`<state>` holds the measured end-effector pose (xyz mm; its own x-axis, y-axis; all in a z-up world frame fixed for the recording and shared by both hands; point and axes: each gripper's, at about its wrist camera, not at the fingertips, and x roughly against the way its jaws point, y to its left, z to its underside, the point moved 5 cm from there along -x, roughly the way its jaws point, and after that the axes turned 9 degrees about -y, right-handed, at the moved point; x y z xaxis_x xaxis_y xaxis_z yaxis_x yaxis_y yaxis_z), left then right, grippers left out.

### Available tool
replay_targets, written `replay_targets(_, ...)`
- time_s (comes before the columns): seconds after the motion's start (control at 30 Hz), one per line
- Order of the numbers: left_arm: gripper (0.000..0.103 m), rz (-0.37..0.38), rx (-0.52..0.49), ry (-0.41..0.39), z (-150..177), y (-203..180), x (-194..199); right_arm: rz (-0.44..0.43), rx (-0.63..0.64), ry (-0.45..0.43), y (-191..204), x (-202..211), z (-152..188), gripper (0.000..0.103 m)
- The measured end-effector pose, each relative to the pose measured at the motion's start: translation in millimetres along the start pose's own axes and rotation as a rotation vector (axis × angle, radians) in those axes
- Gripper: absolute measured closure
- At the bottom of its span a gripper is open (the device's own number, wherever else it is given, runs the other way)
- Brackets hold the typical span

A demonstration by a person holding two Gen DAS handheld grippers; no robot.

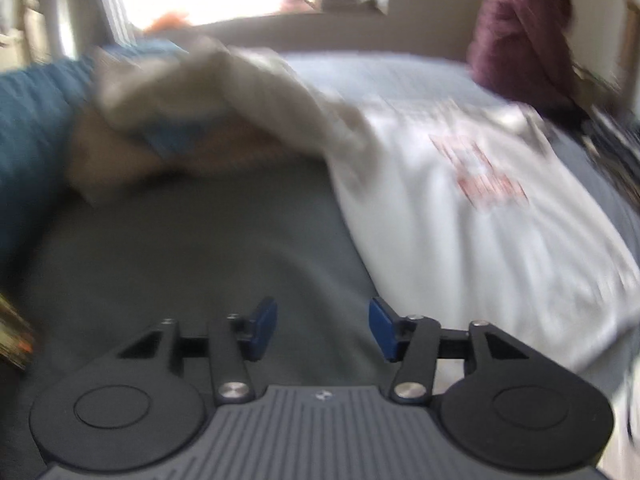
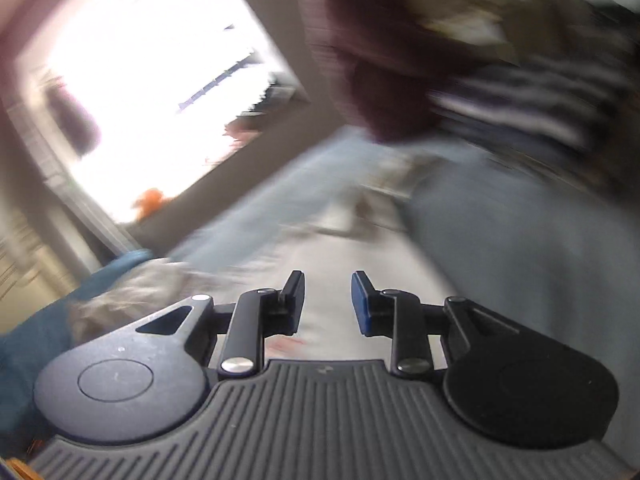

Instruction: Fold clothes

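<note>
Two pairs of tongs hang over a bed with their jaws apart and nothing between them. The left tongs (image 1: 322, 330) sit above the grey bedcover (image 1: 192, 248), just left of the near edge of a white T-shirt (image 1: 460, 216) with a red print on its chest. That shirt lies spread out across the right half of the bed, fairly flat, its print facing up. A beige garment (image 1: 192, 100) is heaped at the far left, rumpled, with something blue showing beneath it; a teal cloth (image 1: 28, 120) lies further left. A person in a maroon top (image 1: 520, 32) is at the far right corner.

The right tongs (image 2: 327, 304) point along pale cloth (image 2: 352, 264), which is probably the same shirt, though that view is tilted and heavily smeared, so this is uncertain.

Whether the shirt has been laid out for folding or is being opened again cannot be settled here.

Risks, as a judgement: both views are blurred, suggesting quick motion, and a fast close could pinch the bedcover along with the hem, dragging both. Gripping only one layer would let the shirt twist and fold crooked. The beige heap sits touching the shirt's far left edge and could snag a sleeve.
</note>
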<state>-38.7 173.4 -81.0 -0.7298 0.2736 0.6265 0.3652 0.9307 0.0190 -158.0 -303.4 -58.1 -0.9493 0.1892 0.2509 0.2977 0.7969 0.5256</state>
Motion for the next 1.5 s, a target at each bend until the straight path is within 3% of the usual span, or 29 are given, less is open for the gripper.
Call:
replay_targets(0.13, 0.036, -0.103, 0.130, -0.096, -53, 31, 18, -0.177, 0.037, 0.000, 77, -15, -4, 0.074)
replay_targets(0.27, 0.029, -0.116, 0.200, -0.184, -82, 62, 29, -0.353, 0.072, 0.000, 153, -28, -8, 0.060)
replay_targets(0.33, 0.028, -0.118, 0.209, -0.208, -99, 75, 21, -0.413, 0.070, 0.014, 180, -35, -5, 0.059)
replay_targets(0.43, 0.028, -0.054, 0.283, -0.236, -125, 97, -5, -0.456, -0.052, 0.098, 175, -61, 24, 0.059)
replay_targets(0.57, 0.027, 0.127, 0.516, -0.281, -135, 125, -55, -0.502, -0.215, 0.227, 154, -95, 81, 0.059)
replay_targets(0.67, 0.028, 0.246, 0.709, -0.290, -138, 141, -102, -0.420, -0.329, 0.350, 113, -122, 145, 0.059)
replay_targets(0.8, 0.028, 0.309, 0.927, -0.294, -142, 164, -161, -0.275, -0.325, 0.414, 75, -139, 182, 0.058)
replay_targets(0.93, 0.028, 0.300, 1.041, -0.315, -145, 182, -200, -0.230, -0.435, 0.388, 53, -147, 185, 0.058)
replay_targets(1.13, 0.029, 0.286, 1.119, -0.372, -164, 197, -231, -0.147, -0.435, 0.422, 31, -161, 208, 0.058)
replay_targets(1.2, 0.035, 0.252, 1.111, -0.389, -173, 198, -235, -0.149, -0.439, 0.426, 28, -162, 210, 0.059)
replay_targets(1.3, 0.062, 0.192, 1.085, -0.402, -184, 200, -239, -0.161, -0.431, 0.422, 28, -161, 210, 0.059)
replay_targets(1.37, 0.087, 0.135, 1.045, -0.389, -191, 200, -241, -0.167, -0.431, 0.424, 27, -160, 211, 0.059)
replay_targets(1.4, 0.092, 0.095, 1.018, -0.377, -194, 199, -241, -0.170, -0.439, 0.424, 26, -159, 210, 0.059)
replay_targets(1.5, 0.095, 0.108, 1.011, -0.367, -191, 195, -227, -0.177, -0.462, 0.425, 24, -156, 209, 0.059)
